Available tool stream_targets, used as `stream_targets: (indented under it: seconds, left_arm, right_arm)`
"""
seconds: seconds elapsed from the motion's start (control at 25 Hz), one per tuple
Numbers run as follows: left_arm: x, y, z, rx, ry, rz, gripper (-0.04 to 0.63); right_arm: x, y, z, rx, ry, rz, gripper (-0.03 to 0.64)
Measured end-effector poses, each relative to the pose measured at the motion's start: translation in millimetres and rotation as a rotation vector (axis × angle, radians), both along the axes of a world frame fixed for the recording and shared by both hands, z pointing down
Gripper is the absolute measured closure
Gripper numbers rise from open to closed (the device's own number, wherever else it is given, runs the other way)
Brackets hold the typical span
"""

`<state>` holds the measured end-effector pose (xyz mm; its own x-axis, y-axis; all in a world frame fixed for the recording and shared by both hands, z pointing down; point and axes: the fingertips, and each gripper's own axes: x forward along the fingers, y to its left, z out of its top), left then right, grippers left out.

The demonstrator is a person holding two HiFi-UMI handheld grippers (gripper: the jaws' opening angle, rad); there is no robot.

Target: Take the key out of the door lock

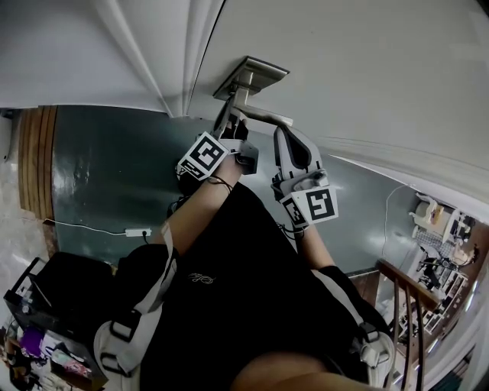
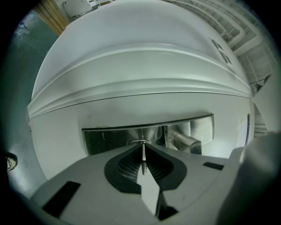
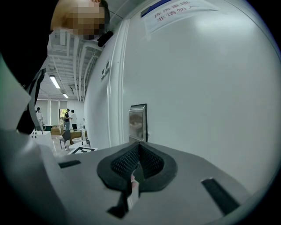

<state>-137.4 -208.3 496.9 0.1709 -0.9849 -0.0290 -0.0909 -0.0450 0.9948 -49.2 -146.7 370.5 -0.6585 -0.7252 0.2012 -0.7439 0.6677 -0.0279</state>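
Observation:
A steel lock plate with a lever handle sits on the white door. In the left gripper view the plate fills the middle, with the handle's stub to the right. My left gripper is shut on a thin metal key, seen edge-on, whose tip meets the plate. In the head view the left gripper is pressed up under the plate and hides the key. My right gripper hangs just right of the handle, shut and holding nothing, facing the plate.
The door frame runs left of the plate. A green floor lies below, with a white power strip and a wooden railing at right. A paper notice is stuck high on the door. People stand far down the room.

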Motion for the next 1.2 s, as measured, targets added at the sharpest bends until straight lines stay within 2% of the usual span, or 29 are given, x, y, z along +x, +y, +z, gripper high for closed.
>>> stream_targets:
  seconds: [0.48,0.68,0.88,1.2]
  left_arm:
    - [0.8,2.9,-1.0,-0.001,0.010,0.011,0.560]
    - [-1.5,3.9,-1.5,0.006,0.011,0.045,0.560]
    - [1.9,5.9,-2.8,-0.001,0.027,0.019,0.560]
    - [0.6,12.3,-3.3,0.014,-0.008,0.046,0.560]
  right_arm:
    - [4.1,0.8,-0.8,-0.005,-0.009,0.011,0.609]
    - [6.1,-1.6,-5.5,0.005,-0.011,0.016,0.609]
    - [13.2,-5.7,-5.7,0.002,-0.011,0.022,0.609]
    - [2.5,-5.1,-1.3,-0.006,-0.008,-0.004,0.609]
